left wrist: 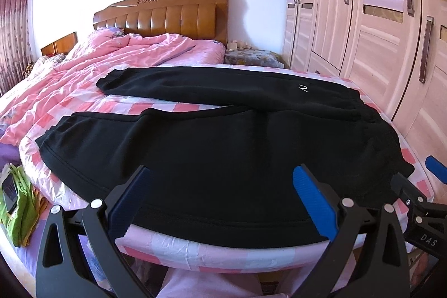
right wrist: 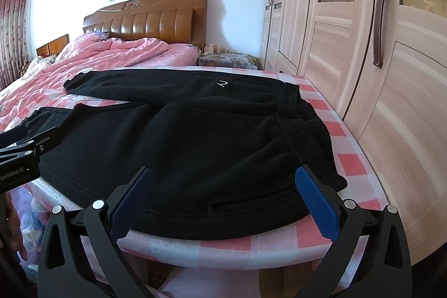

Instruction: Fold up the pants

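Note:
Black pants (left wrist: 218, 147) lie spread flat on a pink-and-white checked cloth (left wrist: 117, 105), legs apart toward the left, waistband (right wrist: 304, 127) at the right. A small white logo (right wrist: 222, 84) marks the far leg. My left gripper (left wrist: 223, 186) is open, jaws wide, at the near edge over the near leg. My right gripper (right wrist: 225, 186) is open at the near edge by the waistband corner. Neither holds anything. The right gripper also shows in the left wrist view (left wrist: 419, 186), and the left gripper in the right wrist view (right wrist: 28, 141).
A bed with a pink quilt (left wrist: 92, 60) and wooden headboard (left wrist: 167, 16) lies behind. A wardrobe (left wrist: 363, 27) stands close on the right. Green clothes and a phone (left wrist: 14, 194) lie at the left. A bedside stand (left wrist: 251, 57) sits at the back.

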Available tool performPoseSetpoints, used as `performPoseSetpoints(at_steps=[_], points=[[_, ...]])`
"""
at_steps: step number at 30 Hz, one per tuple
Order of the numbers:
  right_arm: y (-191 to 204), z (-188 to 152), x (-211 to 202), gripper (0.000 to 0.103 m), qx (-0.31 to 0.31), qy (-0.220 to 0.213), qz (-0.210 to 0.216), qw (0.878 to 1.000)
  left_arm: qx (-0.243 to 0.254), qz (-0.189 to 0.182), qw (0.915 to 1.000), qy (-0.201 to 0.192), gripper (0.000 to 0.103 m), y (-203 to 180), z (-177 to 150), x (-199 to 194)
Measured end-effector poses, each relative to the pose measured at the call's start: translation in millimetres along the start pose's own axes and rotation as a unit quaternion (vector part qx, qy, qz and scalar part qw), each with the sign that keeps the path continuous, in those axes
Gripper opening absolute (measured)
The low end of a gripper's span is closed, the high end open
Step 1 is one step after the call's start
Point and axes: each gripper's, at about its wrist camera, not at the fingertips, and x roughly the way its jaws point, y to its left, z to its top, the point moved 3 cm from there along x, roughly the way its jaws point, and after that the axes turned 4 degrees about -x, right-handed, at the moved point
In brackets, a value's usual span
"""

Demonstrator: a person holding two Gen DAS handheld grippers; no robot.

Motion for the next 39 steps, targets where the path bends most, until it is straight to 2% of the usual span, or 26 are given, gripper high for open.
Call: performPoseSetpoints(at_steps=[14,18,20,23,26,30,33,36,39], points=[[-1,0,20,0.099,-0.009,0.015,0.01,1.0,-0.003,-0.006,0.9999,0.008,0.101,3,-3,9],[-10,14,35,0.099,-0.005,0.014,0.025,1.0,0.01,0.009,0.9997,0.019,0.101,5,0,26],[-16,25,45,0.099,-0.003,0.011,0.04,0.999,0.025,0.008,0.9989,0.038,0.101,4,7,43],[-21,43,59,0.099,-0.011,0.01,0.071,0.997,0.04,-0.013,0.9966,0.07,0.101,2,19,68],[-28,71,79,0.099,-0.03,0.021,0.112,0.993,0.04,-0.056,0.993,0.096,0.101,-2,41,91],[-46,115,126,0.099,-0.072,0.036,0.136,0.987,0.068,-0.111,0.9872,0.092,0.101,-20,80,117],[-64,138,184,0.099,-0.094,0.061,0.148,0.983,0.093,-0.14,0.9838,0.061,0.101,-34,124,151],[-86,155,246,0.099,-0.094,0.094,0.162,0.978,0.122,-0.148,0.9775,0.088,0.101,-44,153,202],[-98,174,303,0.099,-0.089,0.125,0.187,0.97,0.151,-0.145,0.9686,0.134,0.101,-56,183,277]])
